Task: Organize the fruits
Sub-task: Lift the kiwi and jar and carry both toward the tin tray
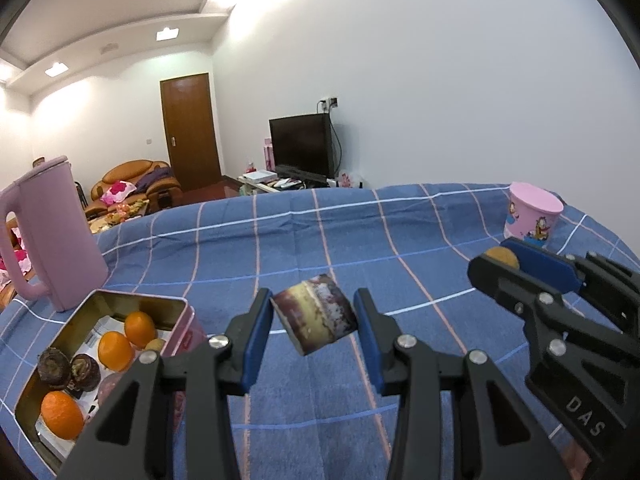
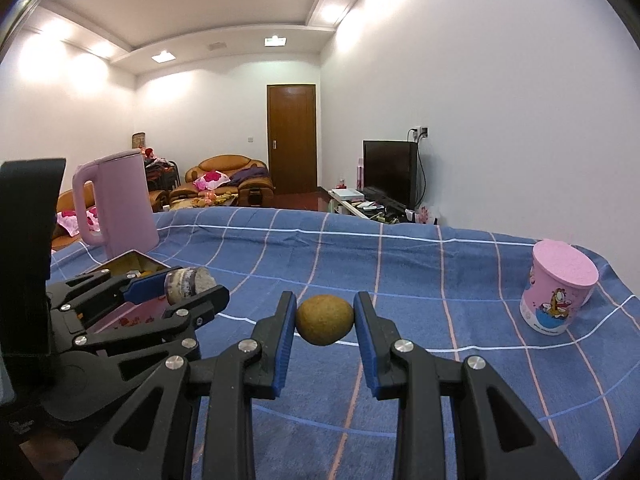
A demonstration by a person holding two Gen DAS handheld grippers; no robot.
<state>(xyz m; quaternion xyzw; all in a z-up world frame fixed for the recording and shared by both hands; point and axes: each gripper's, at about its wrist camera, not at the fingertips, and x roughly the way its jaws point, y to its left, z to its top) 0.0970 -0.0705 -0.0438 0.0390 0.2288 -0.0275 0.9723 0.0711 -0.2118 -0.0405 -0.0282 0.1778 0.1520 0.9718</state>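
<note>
Both grippers (image 1: 314, 316) (image 2: 325, 316) clamp fruit (image 2: 325, 319), long axis crosswise.

Left hand-held gripper (image 1: 314, 316) and right hand-held gripper (image 2: 325, 316): black angular linkage frames, blue finger pads (image 1: 258, 340), silver pivot screws, white "DAS" lettering.

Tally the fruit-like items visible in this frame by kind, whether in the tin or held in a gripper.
Oranges in the tin: 3
Dark purple fruits in tin: 2
Small tan fruit: 2, one in tin, one in right gripper
Cut dark-skinned piece in left gripper: 1
Total: 8
</note>
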